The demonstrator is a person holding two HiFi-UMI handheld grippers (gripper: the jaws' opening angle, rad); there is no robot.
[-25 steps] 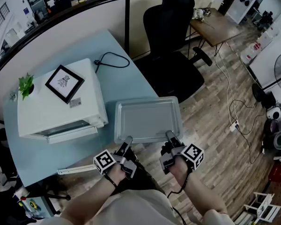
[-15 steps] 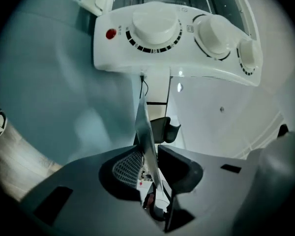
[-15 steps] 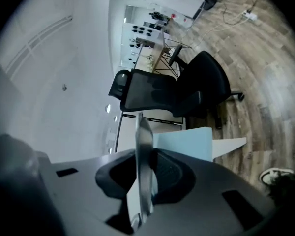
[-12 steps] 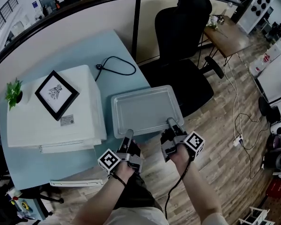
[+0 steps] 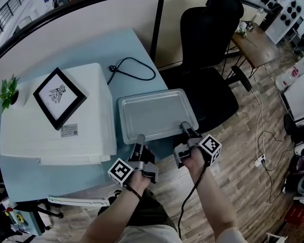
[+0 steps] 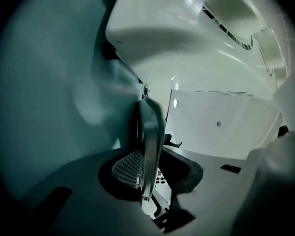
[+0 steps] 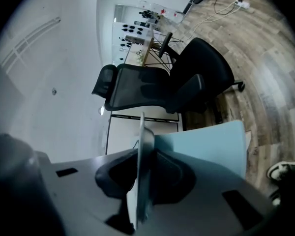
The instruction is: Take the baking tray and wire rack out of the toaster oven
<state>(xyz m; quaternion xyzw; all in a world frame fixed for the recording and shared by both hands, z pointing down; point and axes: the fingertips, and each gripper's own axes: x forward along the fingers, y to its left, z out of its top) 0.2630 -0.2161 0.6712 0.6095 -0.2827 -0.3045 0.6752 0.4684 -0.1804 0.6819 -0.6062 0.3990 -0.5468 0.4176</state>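
Left gripper (image 6: 150,175) clamps baking tray (image 6: 150,132) beside toaster oven (image 6: 187,38).

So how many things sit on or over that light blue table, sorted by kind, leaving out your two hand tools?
White toaster oven: 1
Black-framed picture: 1
Small green potted plant: 1
Grey metal baking tray: 1
Black power cable: 1
Total: 5
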